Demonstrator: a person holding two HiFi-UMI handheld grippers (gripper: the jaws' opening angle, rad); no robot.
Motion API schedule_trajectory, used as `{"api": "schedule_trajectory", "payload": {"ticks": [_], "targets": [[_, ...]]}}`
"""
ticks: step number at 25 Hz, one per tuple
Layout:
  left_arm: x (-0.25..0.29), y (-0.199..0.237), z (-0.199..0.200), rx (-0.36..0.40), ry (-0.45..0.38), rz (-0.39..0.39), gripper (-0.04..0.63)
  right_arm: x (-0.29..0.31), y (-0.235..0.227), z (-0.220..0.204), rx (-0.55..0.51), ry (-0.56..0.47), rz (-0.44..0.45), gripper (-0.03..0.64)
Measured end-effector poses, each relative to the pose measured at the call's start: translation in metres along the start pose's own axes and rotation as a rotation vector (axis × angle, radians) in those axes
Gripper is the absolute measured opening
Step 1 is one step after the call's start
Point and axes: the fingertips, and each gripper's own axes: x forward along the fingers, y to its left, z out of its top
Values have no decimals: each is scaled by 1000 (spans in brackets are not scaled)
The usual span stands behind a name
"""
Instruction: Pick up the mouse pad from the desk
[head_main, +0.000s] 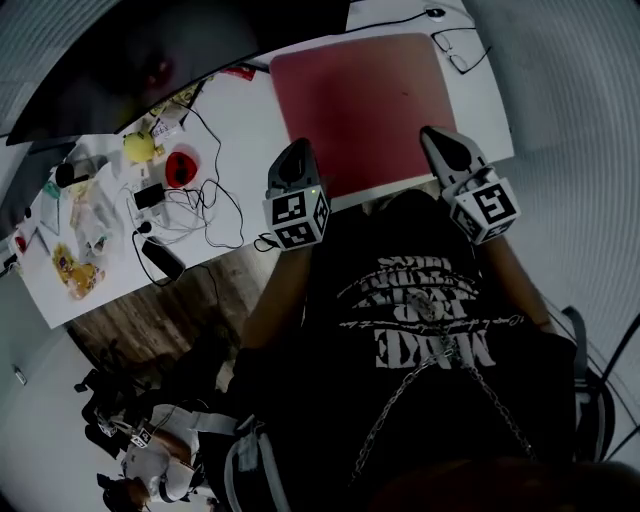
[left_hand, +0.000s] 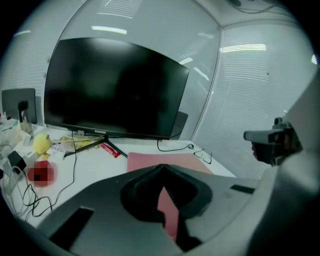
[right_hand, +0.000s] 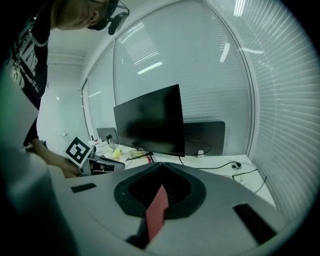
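Observation:
The mouse pad (head_main: 365, 105) is a dull red rectangle lying flat on the white desk (head_main: 240, 130), in front of the monitor. My left gripper (head_main: 298, 150) hovers at the pad's near left corner, jaws shut with nothing between them. Above the pad's near right corner is my right gripper (head_main: 433, 138), also shut and empty. In the left gripper view the mouse pad (left_hand: 165, 161) lies just past the closed left gripper (left_hand: 162, 167), and the right gripper (left_hand: 272, 140) shows at the right. In the right gripper view a sliver of mouse pad (right_hand: 158, 210) shows under the closed right gripper (right_hand: 161, 166).
A large black monitor (head_main: 120, 60) stands behind the pad. Left of the pad lie tangled cables (head_main: 200, 200), a yellow object (head_main: 140, 147), a red object (head_main: 181, 166) and small clutter. Glasses (head_main: 455, 52) and a cable lie at the far right. The desk's front edge (head_main: 385, 195) runs beneath my grippers.

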Motion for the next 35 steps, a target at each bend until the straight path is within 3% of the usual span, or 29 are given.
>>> {"api": "schedule_trajectory", "payload": {"ticks": [8, 15, 21, 22, 25, 27, 31, 35], "targets": [[51, 10, -41, -47, 132, 4, 5, 37, -49, -54, 34, 125, -12, 0], [93, 30, -58, -152, 240, 53, 8, 65, -139, -115, 51, 314, -78, 0], [125, 60, -55, -118, 373, 83, 127, 88, -209, -160, 70, 524, -70, 3], [128, 65, -54, -127, 385, 87, 135, 91, -216, -167, 84, 557, -65, 18], [136, 82, -54, -149, 408, 108, 170, 100, -228, -192, 178, 645, -41, 175], [135, 89, -61, -158, 437, 119, 195, 100, -230, -205, 213, 688, -40, 220], [127, 98, -85, -146, 517, 138, 250, 92, -225, -229, 244, 794, -56, 281], [130, 86, -105, -173, 568, 88, 278, 95, -229, -234, 239, 795, -77, 304]]}}
